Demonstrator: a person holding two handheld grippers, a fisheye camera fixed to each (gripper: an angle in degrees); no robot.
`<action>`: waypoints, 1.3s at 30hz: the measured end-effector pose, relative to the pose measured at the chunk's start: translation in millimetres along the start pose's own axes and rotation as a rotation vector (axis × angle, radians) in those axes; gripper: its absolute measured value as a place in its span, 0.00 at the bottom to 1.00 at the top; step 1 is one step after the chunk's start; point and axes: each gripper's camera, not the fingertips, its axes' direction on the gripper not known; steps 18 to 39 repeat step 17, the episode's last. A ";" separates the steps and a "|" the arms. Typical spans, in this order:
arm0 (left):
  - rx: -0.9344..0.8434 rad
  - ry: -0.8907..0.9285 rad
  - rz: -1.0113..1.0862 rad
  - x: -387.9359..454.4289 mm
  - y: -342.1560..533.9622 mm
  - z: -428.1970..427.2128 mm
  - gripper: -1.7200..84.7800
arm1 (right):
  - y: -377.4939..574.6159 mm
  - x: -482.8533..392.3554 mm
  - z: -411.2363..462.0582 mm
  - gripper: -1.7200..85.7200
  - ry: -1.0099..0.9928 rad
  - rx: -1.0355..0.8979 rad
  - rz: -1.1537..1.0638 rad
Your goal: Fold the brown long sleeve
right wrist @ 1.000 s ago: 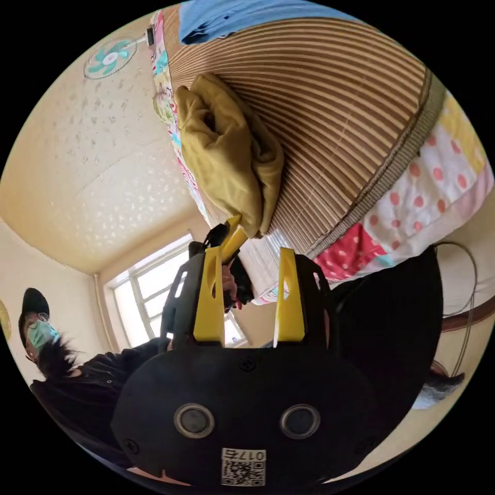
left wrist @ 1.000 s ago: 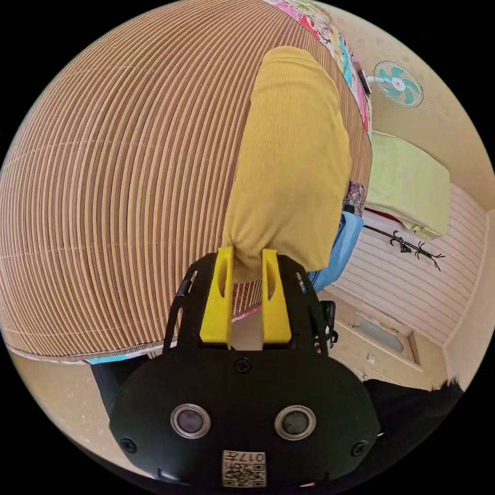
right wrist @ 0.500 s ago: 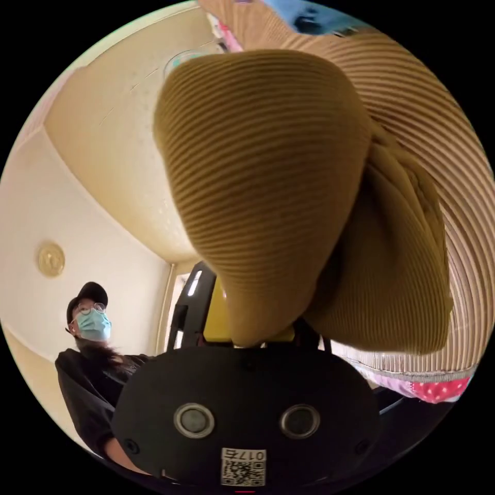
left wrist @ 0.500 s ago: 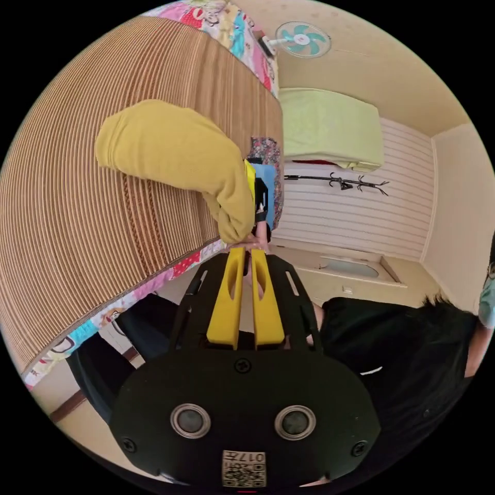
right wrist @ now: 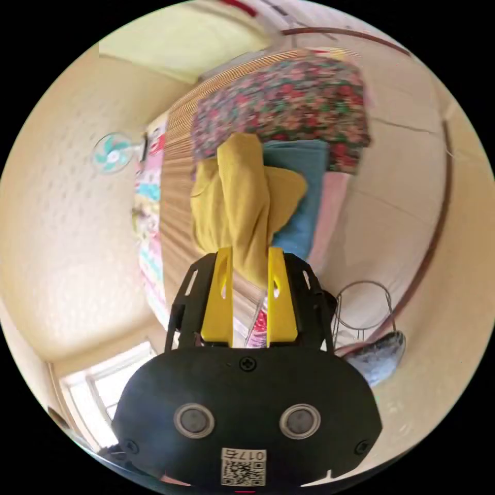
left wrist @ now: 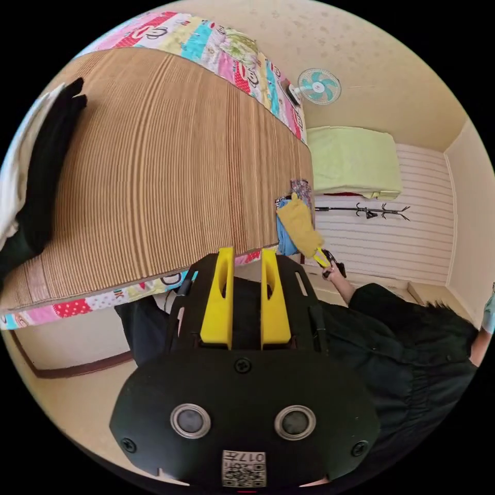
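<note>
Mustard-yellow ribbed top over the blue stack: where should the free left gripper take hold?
Probably the free outer edge of the mustard-yellow ribbed top, away from the right gripper, which pinches its near end. Bring the left gripper, jaws parted, in from the bamboo mat side; blue folded cloth backs the other side.

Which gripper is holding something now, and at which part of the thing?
The right gripper holds the folded mustard-brown long sleeve by its near edge, over the blue garment. The left gripper holds nothing.
</note>
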 end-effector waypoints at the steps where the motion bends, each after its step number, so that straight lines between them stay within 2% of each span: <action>1: 0.024 -0.010 -0.025 -8.1 5.1 -5.8 0.12 | 9.9 5.9 -2.9 0.08 0.007 0.019 0.015; 4: 0.182 -0.044 -0.142 -47.4 32.4 -41.4 0.12 | 59.4 13.7 9.4 0.04 0.072 0.000 -0.004; 7: 0.417 -0.119 -0.252 -85.1 64.5 -93.8 0.12 | 104.6 -6.1 46.4 0.03 0.174 -0.072 -0.101; 9: 0.587 -0.244 -0.337 -114.8 86.0 -142.1 0.13 | 133.0 -36.4 84.6 0.03 0.203 -0.138 -0.207; 12: 0.699 -0.488 -0.442 -153.4 95.5 -195.3 0.16 | 158.4 -82.4 131.4 0.02 0.184 -0.239 -0.318; 14: 0.694 -0.589 -0.500 -180.0 91.8 -219.5 0.18 | 174.1 -110.4 149.5 0.02 0.155 -0.279 -0.372; 17: 0.799 -0.675 -0.627 -218.3 112.6 -260.3 0.19 | 200.3 -151.1 160.2 0.02 0.115 -0.310 -0.468; 39: 0.799 -0.675 -0.627 -218.3 112.6 -260.3 0.19 | 200.3 -151.1 160.2 0.02 0.115 -0.310 -0.468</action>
